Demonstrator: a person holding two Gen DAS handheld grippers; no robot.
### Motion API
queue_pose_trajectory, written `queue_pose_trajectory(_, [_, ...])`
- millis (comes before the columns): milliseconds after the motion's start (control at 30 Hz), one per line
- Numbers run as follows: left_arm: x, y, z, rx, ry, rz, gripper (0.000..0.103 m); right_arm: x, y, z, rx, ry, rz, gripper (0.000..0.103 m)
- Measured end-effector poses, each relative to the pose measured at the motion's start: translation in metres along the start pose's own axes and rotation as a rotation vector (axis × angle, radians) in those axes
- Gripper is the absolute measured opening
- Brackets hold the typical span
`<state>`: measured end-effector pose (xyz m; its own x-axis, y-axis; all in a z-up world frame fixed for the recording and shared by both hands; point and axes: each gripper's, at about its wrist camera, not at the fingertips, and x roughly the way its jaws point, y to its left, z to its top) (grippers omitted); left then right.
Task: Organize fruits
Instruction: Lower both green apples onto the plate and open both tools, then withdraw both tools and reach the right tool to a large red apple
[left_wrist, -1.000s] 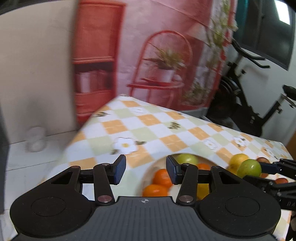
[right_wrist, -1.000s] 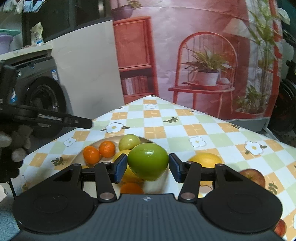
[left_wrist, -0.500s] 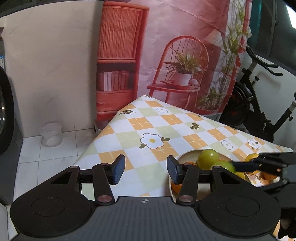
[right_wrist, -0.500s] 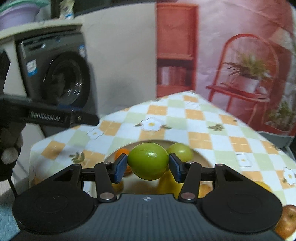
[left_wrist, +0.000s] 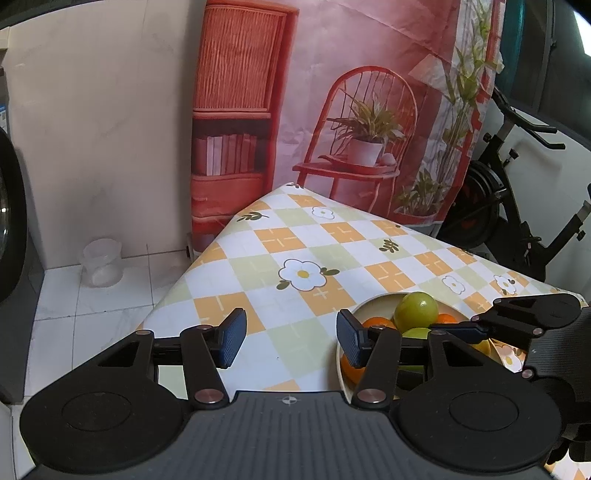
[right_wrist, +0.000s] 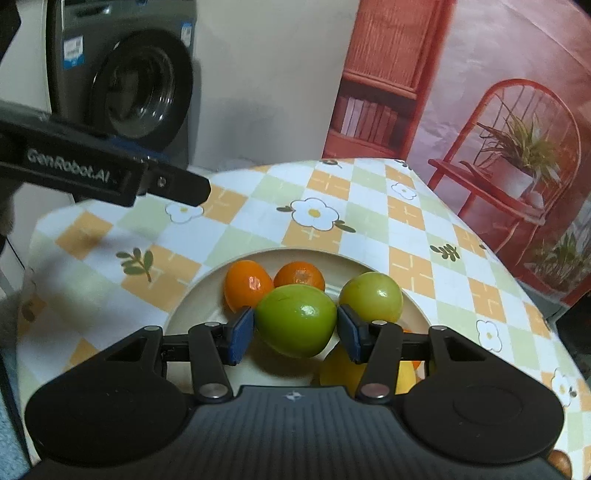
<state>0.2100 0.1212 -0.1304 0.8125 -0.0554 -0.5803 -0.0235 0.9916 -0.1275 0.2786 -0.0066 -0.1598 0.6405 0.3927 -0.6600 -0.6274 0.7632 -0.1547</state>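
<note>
1. A room with a printed red backdrop showing a chair and shelf, a washing machine by the pale wall and an exercise bike at the far right.
2. The desk wears a checked cloth in orange, green and white with flower prints.
3. A cream plate sits on the desk near its corner and holds two oranges, a second green fruit and some yellow fruit partly hidden behind the claw.
4. The right claw is over the plate, its blue pads pressed to both sides of a green apple; the apple sits squarely between the fingers, just in front of the oranges and beside the other green fruit.
5. The left claw is spread wide and grips nothing, above the desk edge just left of the plate; the right claw shows at its right side.
</note>
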Motion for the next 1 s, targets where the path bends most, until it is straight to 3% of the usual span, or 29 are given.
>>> queue_pose_trajectory(433, [0.002, 0.003, 0.001, -0.022, 0.001, -0.005, 0.057, 0.005, -0.003, 0.003, -0.016, 0.011, -0.046, 0.052])
queue_pose_trajectory(733, [-0.006, -0.012, 0.001, -0.016, -0.024, -0.018, 0.057, -0.044, -0.022, -0.011, 0.159, -0.178, -0.060, 0.053])
queue_pose_trajectory(1000, [-0.010, -0.045, 0.001, 0.017, -0.040, -0.062, 0.057, -0.103, -0.044, -0.055, 0.351, -0.299, -0.157, 0.053])
